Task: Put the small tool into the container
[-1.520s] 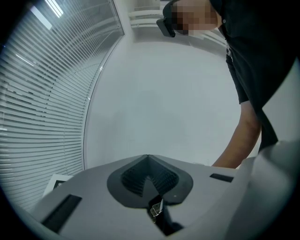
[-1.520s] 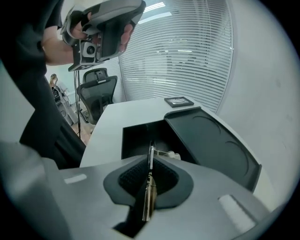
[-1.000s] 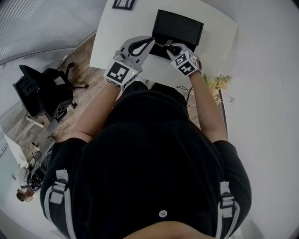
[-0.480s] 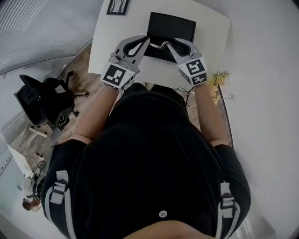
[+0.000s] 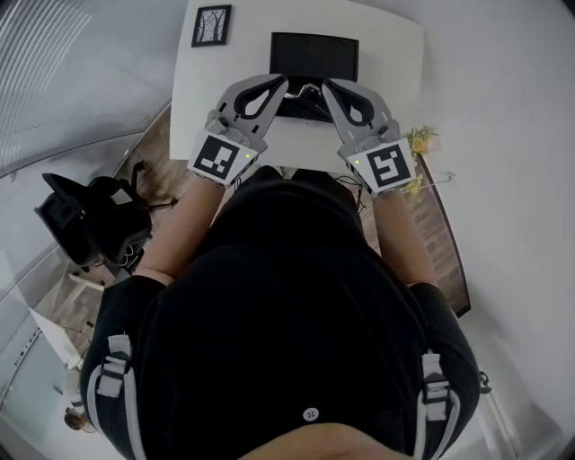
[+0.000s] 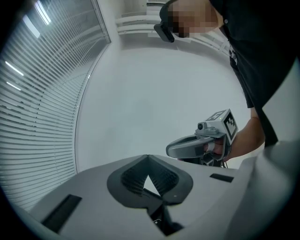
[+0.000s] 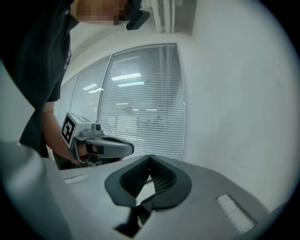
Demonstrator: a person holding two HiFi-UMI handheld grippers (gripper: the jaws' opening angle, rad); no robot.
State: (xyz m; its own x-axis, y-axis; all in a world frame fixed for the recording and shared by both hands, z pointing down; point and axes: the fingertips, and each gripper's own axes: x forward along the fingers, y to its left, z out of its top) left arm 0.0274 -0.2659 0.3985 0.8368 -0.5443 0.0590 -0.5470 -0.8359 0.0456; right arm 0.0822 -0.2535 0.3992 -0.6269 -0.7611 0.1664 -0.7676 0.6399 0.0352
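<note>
right gripper point(image 5: 327, 84) fingers have snapped closed; left gripper point(image 5: 284, 83) fingers closed too, near container point(image 5: 314, 49).

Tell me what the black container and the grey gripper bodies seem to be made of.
Container: probably matte black plastic, flat and unshiny, though too small to be sure. Left gripper and right gripper: smooth grey moulded plastic with a soft sheen; pads look like ribbed black rubber.

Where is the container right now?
Head view: the container sits top centre on the table, right of the picture frame, just beyond the left hand-held gripper and right hand-held gripper.
</note>
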